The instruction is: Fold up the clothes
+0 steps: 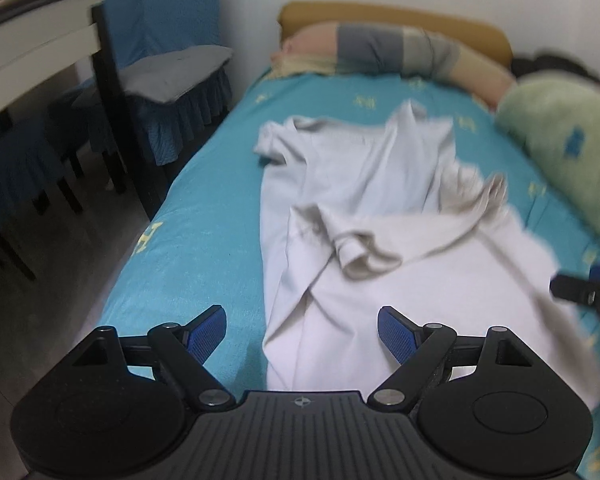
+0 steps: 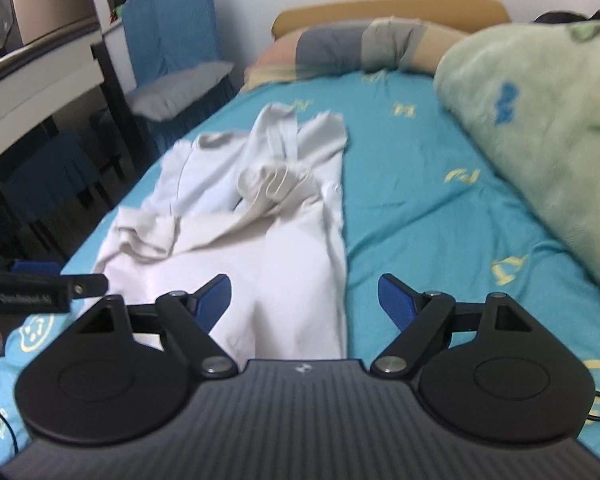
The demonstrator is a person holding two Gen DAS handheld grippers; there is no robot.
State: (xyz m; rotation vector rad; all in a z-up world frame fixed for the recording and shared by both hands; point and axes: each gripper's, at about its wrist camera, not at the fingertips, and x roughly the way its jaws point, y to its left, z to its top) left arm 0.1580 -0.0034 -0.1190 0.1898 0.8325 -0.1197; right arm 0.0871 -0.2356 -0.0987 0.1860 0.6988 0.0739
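A white long-sleeved shirt (image 1: 364,200) lies lengthwise on the turquoise bedsheet (image 1: 204,216), both sleeves thrown loosely across its body. My left gripper (image 1: 302,330) hovers open over the shirt's near left hem, with no cloth between its blue pads. In the right wrist view the same shirt (image 2: 276,216) runs away from me, and my right gripper (image 2: 304,300) stands open above its near right edge, holding nothing. Each gripper shows in the other's view: the right gripper (image 1: 588,292) at the right edge, the left gripper (image 2: 40,286) at the left edge with a hand behind it.
A pale green blanket (image 2: 540,128) is heaped along the bed's right side. Pillows (image 1: 400,52) and a tan headboard (image 1: 400,20) sit at the far end. Left of the bed stand blue-covered chairs (image 1: 168,72) and a table (image 1: 32,40) over grey floor.
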